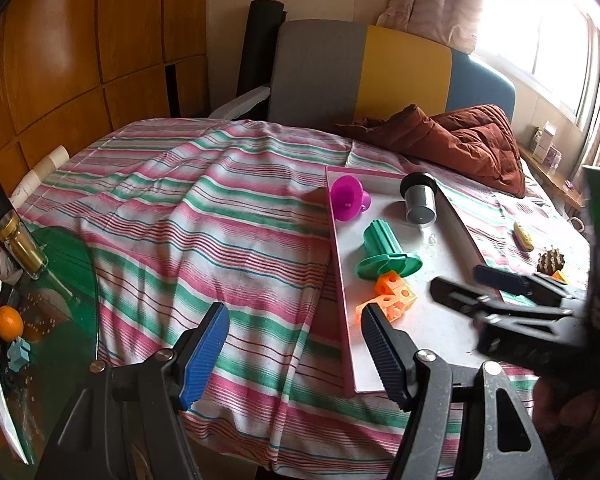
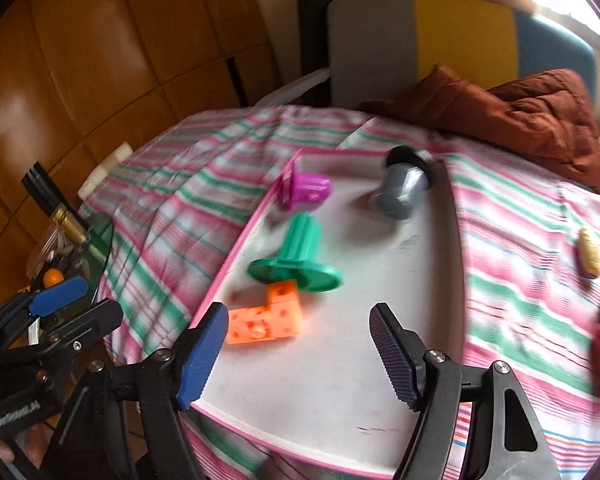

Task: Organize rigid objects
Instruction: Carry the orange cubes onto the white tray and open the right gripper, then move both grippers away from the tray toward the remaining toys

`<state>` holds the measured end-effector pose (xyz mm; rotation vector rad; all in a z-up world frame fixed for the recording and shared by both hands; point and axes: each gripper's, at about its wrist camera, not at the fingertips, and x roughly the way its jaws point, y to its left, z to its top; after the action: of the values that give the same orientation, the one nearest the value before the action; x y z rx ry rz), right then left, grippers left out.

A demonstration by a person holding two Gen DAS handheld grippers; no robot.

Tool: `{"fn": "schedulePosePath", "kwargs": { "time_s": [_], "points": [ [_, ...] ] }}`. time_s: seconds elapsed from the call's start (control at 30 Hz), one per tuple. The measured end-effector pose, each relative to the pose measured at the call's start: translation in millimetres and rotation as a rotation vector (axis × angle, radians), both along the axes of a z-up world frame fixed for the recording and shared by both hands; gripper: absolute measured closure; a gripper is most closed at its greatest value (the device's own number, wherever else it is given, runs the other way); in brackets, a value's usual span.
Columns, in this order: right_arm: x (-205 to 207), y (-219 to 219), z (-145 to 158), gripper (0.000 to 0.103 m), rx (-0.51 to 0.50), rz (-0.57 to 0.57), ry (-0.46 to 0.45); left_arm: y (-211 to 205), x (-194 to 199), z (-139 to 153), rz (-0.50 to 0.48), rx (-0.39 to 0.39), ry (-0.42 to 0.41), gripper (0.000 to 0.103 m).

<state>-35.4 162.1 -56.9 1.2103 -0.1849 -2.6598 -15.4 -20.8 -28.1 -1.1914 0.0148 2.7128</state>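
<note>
Left hand-held gripper (image 1: 294,354) spread wide, empty, over striped cloth (image 1: 204,216) at near edge of pink-rimmed white tray (image 1: 342,300). Right hand-held gripper (image 2: 296,354) likewise wide, empty, above tray's near end. On tray, near to far: orange perforated block (image 2: 266,320) touching green flanged spool (image 2: 298,260); magenta cup piece (image 2: 306,190); grey cylinder (image 2: 400,190). Beyond tray, rust quilted jacket (image 1: 468,140).

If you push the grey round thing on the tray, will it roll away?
Probably: the grey cylinder lies on its side on the smooth tray, so it could roll. Its wider black cap would likely make it curve. It looks like stiff plastic, probably light.
</note>
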Motion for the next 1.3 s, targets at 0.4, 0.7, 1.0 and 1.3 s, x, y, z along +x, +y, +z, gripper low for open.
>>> {"fn": "schedulePosePath", "kwargs": {
  "time_s": [0.4, 0.7, 1.0, 1.3],
  "points": [
    [31.1, 72.2, 26.4, 0.028, 0.011, -0.174, 0.075, 15.8, 4.8, 4.8, -0.037, -0.014, 0.004, 0.033],
    [51.3, 134.7, 32.1, 0.027, 0.029, -0.318, 0.080, 32.0, 7.3, 11.2, -0.096, -0.027, 0.017, 0.033],
    [76.6, 202.8, 41.6, 0.024, 0.103, -0.463, 0.100, 56.4, 7.9, 17.8, -0.163, -0.049, 0.033, 0.033],
    [106.3, 276.7, 40.6, 0.024, 0.157, -0.620, 0.104, 89.3, 5.0, 21.9, -0.227, -0.052, 0.031, 0.033]
  ]
}}
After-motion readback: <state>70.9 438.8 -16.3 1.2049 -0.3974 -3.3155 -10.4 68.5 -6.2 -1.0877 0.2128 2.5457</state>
